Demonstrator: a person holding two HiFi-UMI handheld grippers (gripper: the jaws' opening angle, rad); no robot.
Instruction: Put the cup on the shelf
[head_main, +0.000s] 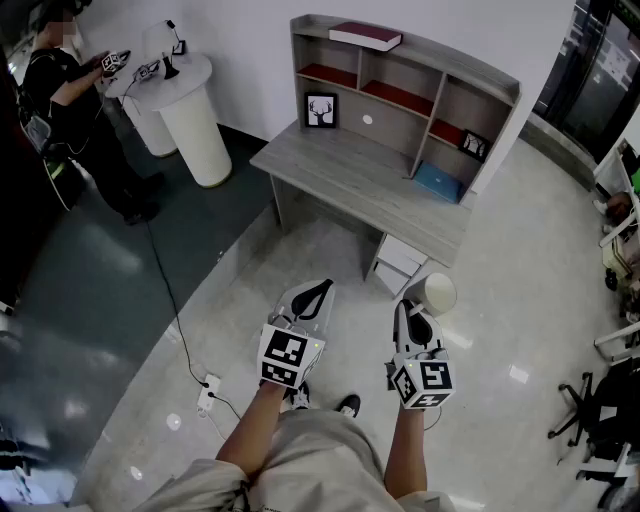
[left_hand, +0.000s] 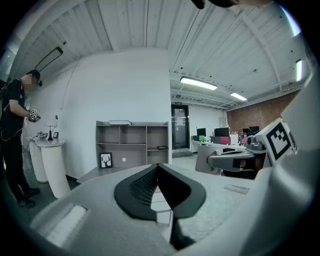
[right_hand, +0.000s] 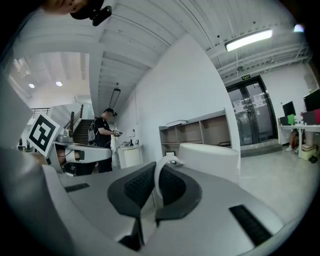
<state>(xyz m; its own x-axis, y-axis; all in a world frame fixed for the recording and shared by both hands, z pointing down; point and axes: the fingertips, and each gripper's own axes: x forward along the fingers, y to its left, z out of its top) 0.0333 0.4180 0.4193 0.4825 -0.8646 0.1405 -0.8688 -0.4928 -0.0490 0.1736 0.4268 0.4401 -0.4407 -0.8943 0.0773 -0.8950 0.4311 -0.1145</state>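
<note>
A white cup (head_main: 437, 293) hangs over the floor in front of the desk, held by its handle (right_hand: 161, 176). My right gripper (head_main: 418, 320) is shut on that handle, and the cup body (right_hand: 212, 157) shows just right of the jaws. My left gripper (head_main: 316, 290) is shut with nothing in it; its jaws meet at the tip (left_hand: 158, 169). The grey shelf unit (head_main: 400, 85) stands on a grey desk (head_main: 350, 180) ahead of both grippers, well out of reach. The shelf (left_hand: 132, 142) also shows in the left gripper view.
The shelf holds a deer picture (head_main: 320, 110), a small frame (head_main: 472, 145) and a book (head_main: 365, 36) on top; a blue item (head_main: 437, 182) lies on the desk. Drawers (head_main: 398, 262) sit below. A person (head_main: 60, 90) stands by white pedestals (head_main: 195, 115). A power strip (head_main: 208, 393) lies on the floor.
</note>
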